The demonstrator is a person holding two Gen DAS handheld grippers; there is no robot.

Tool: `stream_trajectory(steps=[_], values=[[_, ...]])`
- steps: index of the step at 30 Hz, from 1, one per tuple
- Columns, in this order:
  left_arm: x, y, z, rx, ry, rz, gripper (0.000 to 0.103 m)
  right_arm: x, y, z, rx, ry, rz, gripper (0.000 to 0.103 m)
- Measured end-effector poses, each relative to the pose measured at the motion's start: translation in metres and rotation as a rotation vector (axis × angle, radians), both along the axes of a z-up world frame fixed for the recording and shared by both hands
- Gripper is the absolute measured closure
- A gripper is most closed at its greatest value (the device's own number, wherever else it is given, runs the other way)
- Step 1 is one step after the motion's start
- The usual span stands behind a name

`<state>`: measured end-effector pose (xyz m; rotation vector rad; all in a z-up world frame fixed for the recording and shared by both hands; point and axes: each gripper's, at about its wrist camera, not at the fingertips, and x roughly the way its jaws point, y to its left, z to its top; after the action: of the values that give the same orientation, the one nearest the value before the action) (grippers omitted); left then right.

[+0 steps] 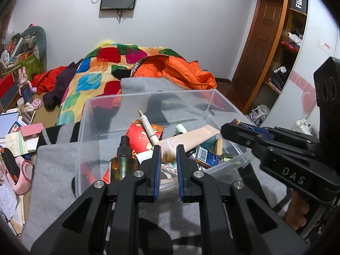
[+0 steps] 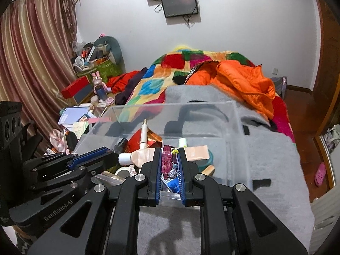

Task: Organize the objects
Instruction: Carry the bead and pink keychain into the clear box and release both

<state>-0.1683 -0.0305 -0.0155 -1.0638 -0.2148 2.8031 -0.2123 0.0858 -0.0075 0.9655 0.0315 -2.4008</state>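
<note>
A clear plastic bin (image 1: pixel 148 104) sits on a grey blanket and holds several items: a beige tube (image 1: pixel 187 138), a white pen (image 1: pixel 147 127), a red packet (image 1: pixel 138 140), an amber spray bottle (image 1: pixel 123 161) and a blue box (image 1: pixel 207 156). My left gripper (image 1: pixel 166 155) is open and empty at the bin's near rim. My right gripper (image 2: pixel 169 161) is shut on a pink translucent toy (image 2: pixel 166 161) with a small keychain, held over the bin (image 2: pixel 231 110). The right gripper also shows in the left wrist view (image 1: pixel 235 127).
The grey blanket (image 2: pixel 265 148) covers the bed's near end, with a patchwork quilt (image 1: pixel 95 72) and orange jacket (image 1: pixel 180 70) behind. Cluttered papers and boxes (image 1: pixel 17 136) lie at left. A wardrobe (image 1: pixel 282 48) stands at right.
</note>
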Motion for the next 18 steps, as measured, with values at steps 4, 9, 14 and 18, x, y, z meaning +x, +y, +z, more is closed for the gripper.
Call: stream_trajectory(steps=[4,9,14,18], values=[[-0.002,0.002,-0.006,-0.001,-0.019,-0.01,0.086,-0.004,-0.006,-0.01,0.019,-0.035,0.023,0.09],[0.001,0.003,-0.005,0.003,-0.014,-0.011,0.082,0.0,-0.005,-0.011,0.028,-0.028,0.034,0.08],[0.007,0.003,0.001,0.003,-0.002,-0.01,0.082,0.005,0.003,-0.005,0.007,-0.018,0.029,0.078],[0.012,0.002,0.006,0.004,0.007,-0.002,0.081,0.012,0.01,0.002,-0.003,-0.006,0.024,0.078]])
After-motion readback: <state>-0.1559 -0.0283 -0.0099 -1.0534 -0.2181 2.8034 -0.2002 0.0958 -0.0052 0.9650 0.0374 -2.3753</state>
